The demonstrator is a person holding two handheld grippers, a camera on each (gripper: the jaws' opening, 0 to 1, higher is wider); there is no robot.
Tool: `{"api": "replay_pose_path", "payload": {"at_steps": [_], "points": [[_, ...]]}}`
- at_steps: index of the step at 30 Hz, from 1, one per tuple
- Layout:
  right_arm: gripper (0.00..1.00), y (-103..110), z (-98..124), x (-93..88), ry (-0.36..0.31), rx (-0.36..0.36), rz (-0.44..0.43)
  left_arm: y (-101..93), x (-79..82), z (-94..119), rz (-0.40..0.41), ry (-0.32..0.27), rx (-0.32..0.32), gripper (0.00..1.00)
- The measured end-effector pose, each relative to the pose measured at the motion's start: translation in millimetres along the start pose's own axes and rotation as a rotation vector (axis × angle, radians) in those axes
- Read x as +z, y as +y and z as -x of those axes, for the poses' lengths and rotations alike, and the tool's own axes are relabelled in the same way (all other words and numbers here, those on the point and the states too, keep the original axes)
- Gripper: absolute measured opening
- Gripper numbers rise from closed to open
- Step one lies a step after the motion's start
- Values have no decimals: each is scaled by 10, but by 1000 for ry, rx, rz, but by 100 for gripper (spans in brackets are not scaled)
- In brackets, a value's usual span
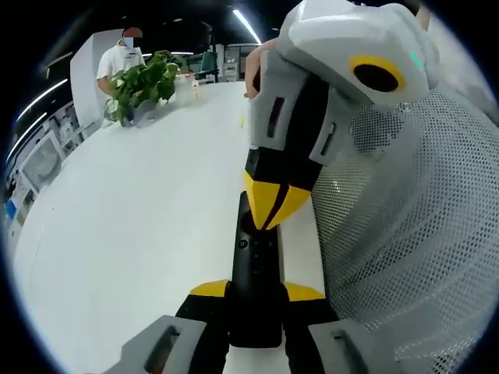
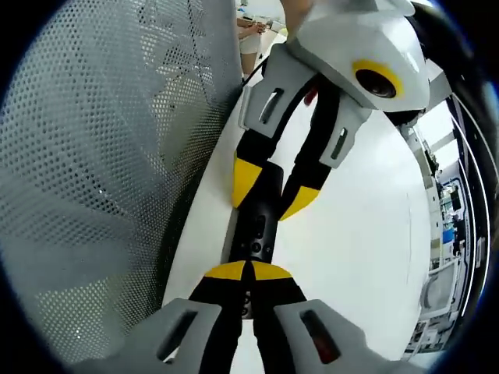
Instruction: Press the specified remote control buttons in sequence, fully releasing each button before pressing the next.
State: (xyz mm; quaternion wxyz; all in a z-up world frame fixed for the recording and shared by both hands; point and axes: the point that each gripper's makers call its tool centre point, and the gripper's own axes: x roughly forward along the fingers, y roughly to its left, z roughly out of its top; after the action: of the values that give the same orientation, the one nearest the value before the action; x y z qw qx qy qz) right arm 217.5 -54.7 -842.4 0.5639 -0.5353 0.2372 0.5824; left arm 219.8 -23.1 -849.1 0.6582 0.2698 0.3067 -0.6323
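Observation:
A slim black remote control (image 1: 254, 261) lies lengthwise on the white table (image 1: 140, 218). My left gripper (image 1: 256, 291) is shut on its near end, one yellow-tipped jaw on each long side. My right gripper (image 1: 273, 204) comes in from the upper right, its yellow tips shut together into one point that rests on the far, button end of the remote. In the right gripper view the same shut tips (image 2: 249, 271) sit over the remote (image 2: 257, 230), and the left gripper (image 2: 273, 191) clamps the remote from the far side.
A white mesh chair back (image 1: 405, 234) stands close along the table's edge, also seen in the right gripper view (image 2: 101, 156). A potted green plant (image 1: 144, 82) and a person (image 1: 121, 58) are at the table's far end.

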Motion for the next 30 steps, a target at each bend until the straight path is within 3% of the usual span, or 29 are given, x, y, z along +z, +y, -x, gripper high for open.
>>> {"api": "replay_pose_path", "payload": {"at_steps": [4,23,30], "points": [[0,40,5,53,-33,25,-28,5,-6,-3,3,-1,-2,25],[0,45,-40,150,-32,-4,97,-4,-2,-4,-4,2,-4,25],[0,38,-49,149,-45,6,96,0,-7,-6,-21,15,-2,25]]}}
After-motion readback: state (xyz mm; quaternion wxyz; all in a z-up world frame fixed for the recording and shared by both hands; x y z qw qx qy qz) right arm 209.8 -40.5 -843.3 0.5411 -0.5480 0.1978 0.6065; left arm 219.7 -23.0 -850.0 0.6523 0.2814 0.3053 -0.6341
